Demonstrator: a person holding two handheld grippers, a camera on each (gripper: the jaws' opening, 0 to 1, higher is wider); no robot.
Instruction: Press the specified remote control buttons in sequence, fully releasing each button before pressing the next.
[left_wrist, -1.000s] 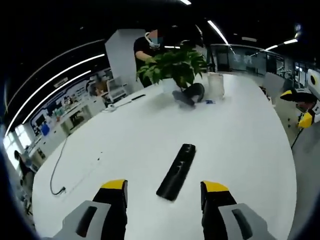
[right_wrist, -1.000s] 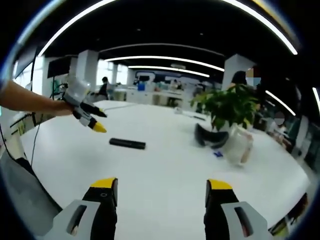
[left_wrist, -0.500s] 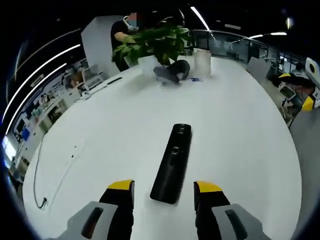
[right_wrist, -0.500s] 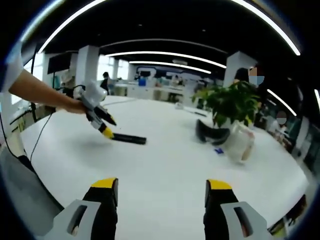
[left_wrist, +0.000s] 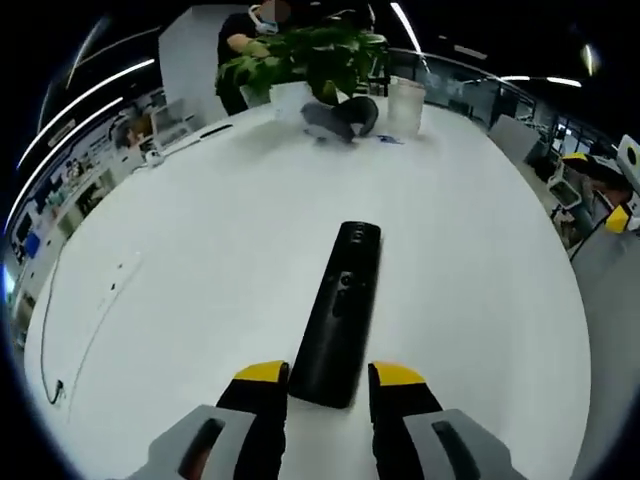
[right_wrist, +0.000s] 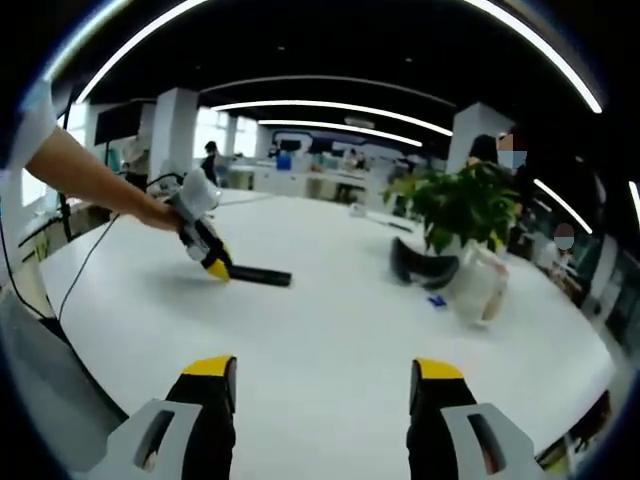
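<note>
In the left gripper view, the left gripper (left_wrist: 327, 380) has its two yellow-tipped fingers (left_wrist: 262, 375) brought close in on either side of the near end of a black remote control (left_wrist: 338, 315). The jaws bracket that end with almost no gap, but whether the pads actually press on it cannot be told. The remote lies flat on the white table (left_wrist: 200, 250) and runs straight ahead from between the fingertips, its buttons facing up. Left of the fingers, a thin cable (left_wrist: 85, 330) trails across the tabletop. Far beyond the fingertips, at the table's far edge, stands a leafy potted plant (left_wrist: 310, 60), with a dark headset-like object (left_wrist: 340, 115) in front of it and a clear container (left_wrist: 405, 100) just to its right.

In the right gripper view, the right gripper (right_wrist: 325, 375) has its fingers (right_wrist: 210, 372) spread wide, apart from each other and holding nothing, hanging above bare tabletop. Ahead and to the left of them, a person's bare forearm (right_wrist: 95, 180) reaches in, and the hand carries the left gripper, whose yellow tip meets the left end of the remote control on the table, well apart from the right gripper's fingers. Ahead and to the right sit the dark headset-like object, the potted plant behind it, and the clear container nearest the right fingertip side.
</note>
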